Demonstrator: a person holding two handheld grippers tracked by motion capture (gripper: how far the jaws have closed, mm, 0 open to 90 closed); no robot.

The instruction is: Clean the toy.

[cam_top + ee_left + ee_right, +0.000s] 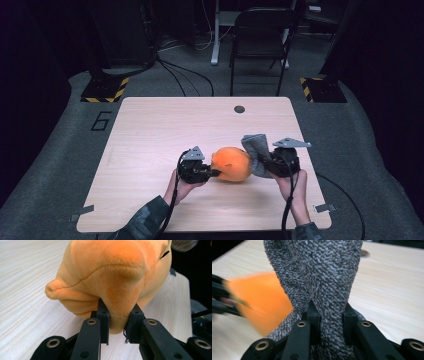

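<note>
An orange plush toy (231,163) lies on the wooden table (165,130) near its front middle. My left gripper (216,173) comes at it from the left and is shut on a fold of the plush (117,290), the jaws pinching the soft fabric. A grey knitted cloth (256,152) rises just right of the toy. My right gripper (264,165) is shut on this grey cloth (324,277), which stands up between its jaws. In the right gripper view the orange toy (259,305) appears blurred at the left, touching the cloth.
A round dark hole (239,109) is set in the table near its far edge. A dark folding chair (260,40) stands on the floor beyond the table. Cables trail from both grippers off the front edge.
</note>
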